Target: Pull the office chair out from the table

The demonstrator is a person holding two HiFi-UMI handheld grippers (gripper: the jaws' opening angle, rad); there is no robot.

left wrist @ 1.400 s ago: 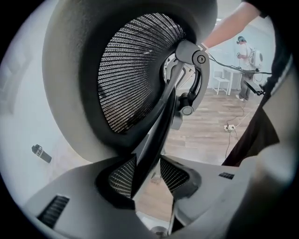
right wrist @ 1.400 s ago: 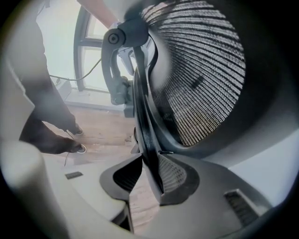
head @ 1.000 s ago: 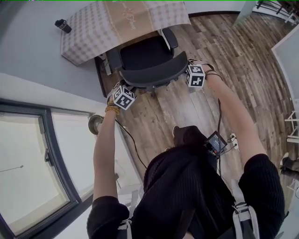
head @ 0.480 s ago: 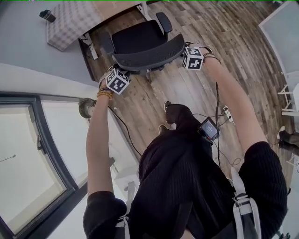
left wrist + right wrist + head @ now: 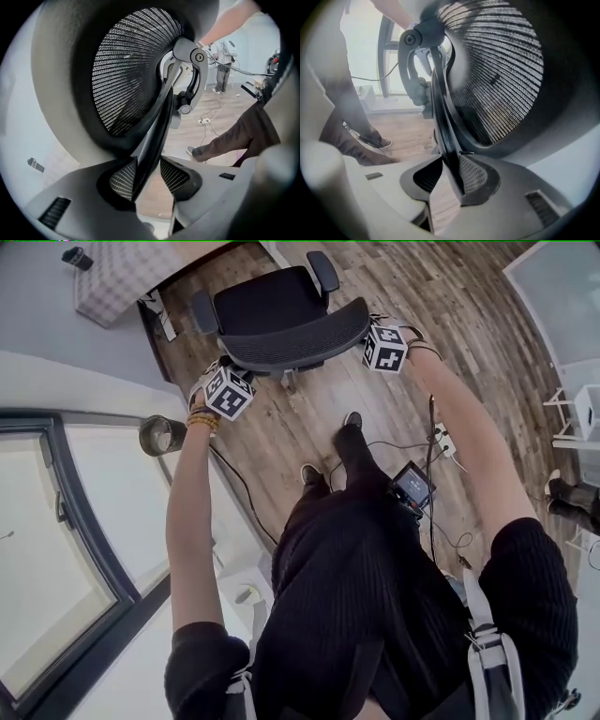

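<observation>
Left hand-held gripper (image 5: 149,177) and right hand-held gripper (image 5: 450,180) — each clamped on the backrest rim of the office chair (image 5: 291,334).

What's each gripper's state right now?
Left gripper: closed on the chair back's edge.
Right gripper: closed on the chair back's other edge.

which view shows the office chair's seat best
The head view: the office chair's seat lies whole and unblocked, seen from above. Both gripper views show only the mesh backrest and its frame up close, no seat.
</observation>
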